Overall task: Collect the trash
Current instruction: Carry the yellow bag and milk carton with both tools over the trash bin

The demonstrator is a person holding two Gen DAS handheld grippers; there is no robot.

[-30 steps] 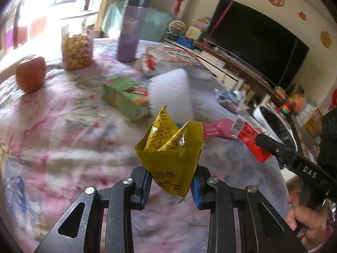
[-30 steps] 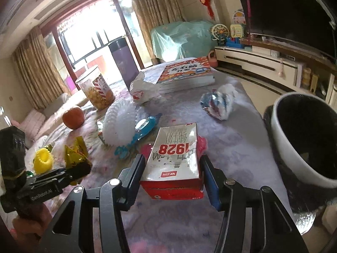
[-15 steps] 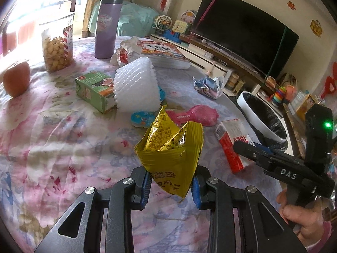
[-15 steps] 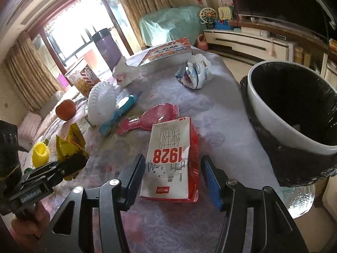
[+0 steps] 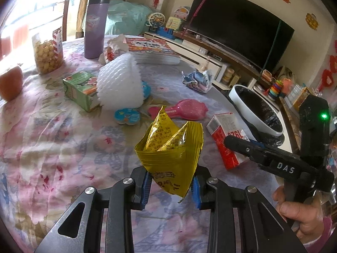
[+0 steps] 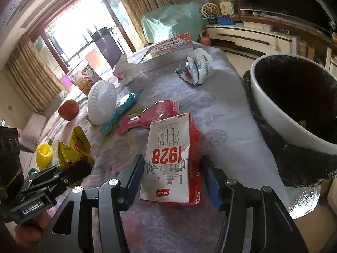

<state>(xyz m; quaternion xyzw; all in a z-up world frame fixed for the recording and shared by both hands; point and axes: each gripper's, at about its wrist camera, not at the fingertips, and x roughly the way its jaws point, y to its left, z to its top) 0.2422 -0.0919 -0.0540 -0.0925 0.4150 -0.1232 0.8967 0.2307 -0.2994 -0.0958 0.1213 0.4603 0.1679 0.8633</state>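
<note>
My left gripper (image 5: pixel 170 184) is shut on a crumpled yellow snack wrapper (image 5: pixel 170 147) and holds it above the flowered tablecloth; the right wrist view shows the same wrapper (image 6: pixel 73 149) at the left. A red and white milk carton (image 6: pixel 170 147) marked 1928 lies flat on the cloth between the fingers of my right gripper (image 6: pixel 172 164), with a thin gap on each side. The left wrist view shows this carton (image 5: pixel 223 139) under the right gripper (image 5: pixel 233 145). A white trash bin (image 6: pixel 273 113) with a black liner stands off the table's right edge.
A pink wrapper (image 5: pixel 183 111), a blue wrapper (image 5: pixel 126 116), a white foam net (image 5: pixel 120 84) and a green carton (image 5: pixel 82 88) lie mid-table. Farther back are a crumpled wrapper (image 5: pixel 198 80), books (image 5: pixel 151 50), a purple flask (image 5: pixel 94 25), a snack jar (image 5: pixel 48 52) and an apple (image 5: pixel 10 82).
The right gripper lowered the milk carton onto the cloth and loosened off it. The left gripper carried the yellow wrapper toward the bin side, still gripped.
</note>
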